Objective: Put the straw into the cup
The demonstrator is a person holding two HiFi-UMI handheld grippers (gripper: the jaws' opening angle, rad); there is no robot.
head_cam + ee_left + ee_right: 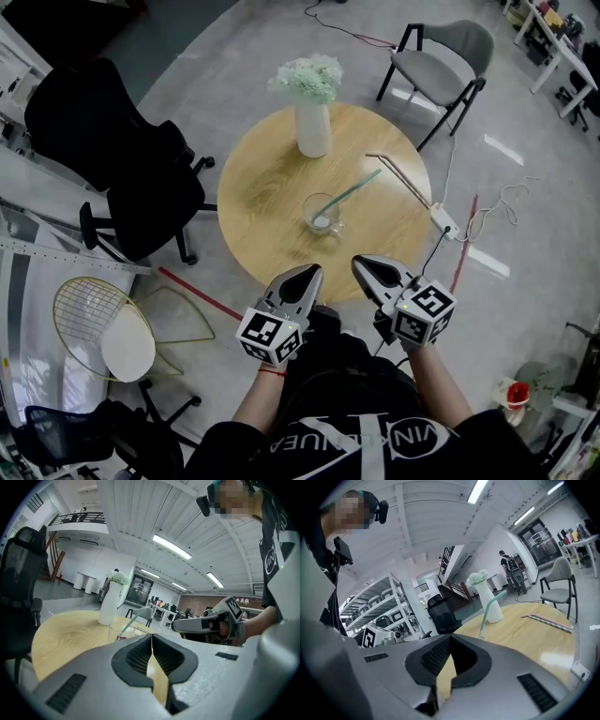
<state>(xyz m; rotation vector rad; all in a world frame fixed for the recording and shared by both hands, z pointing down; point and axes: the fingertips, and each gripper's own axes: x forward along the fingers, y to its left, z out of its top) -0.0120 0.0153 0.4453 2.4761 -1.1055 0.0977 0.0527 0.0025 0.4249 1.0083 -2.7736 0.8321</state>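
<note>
A clear glass cup [322,214] stands near the middle of the round wooden table [262,178], with a teal straw [354,188] leaning out of it to the right. The cup [120,630] and the straw [131,619] also show in the left gripper view, and the straw [489,608] in the right gripper view. Two loose straws [401,175] lie at the table's right side. My left gripper [310,273] and right gripper [359,262] hover side by side over the table's near edge, short of the cup. Both are shut with nothing held.
A white vase of pale flowers [312,108] stands behind the cup. A black office chair [112,159] is at the left, a grey chair [441,61] at the back right, a wire chair [103,328] at the lower left. A white power strip [442,221] sits by the table's right edge.
</note>
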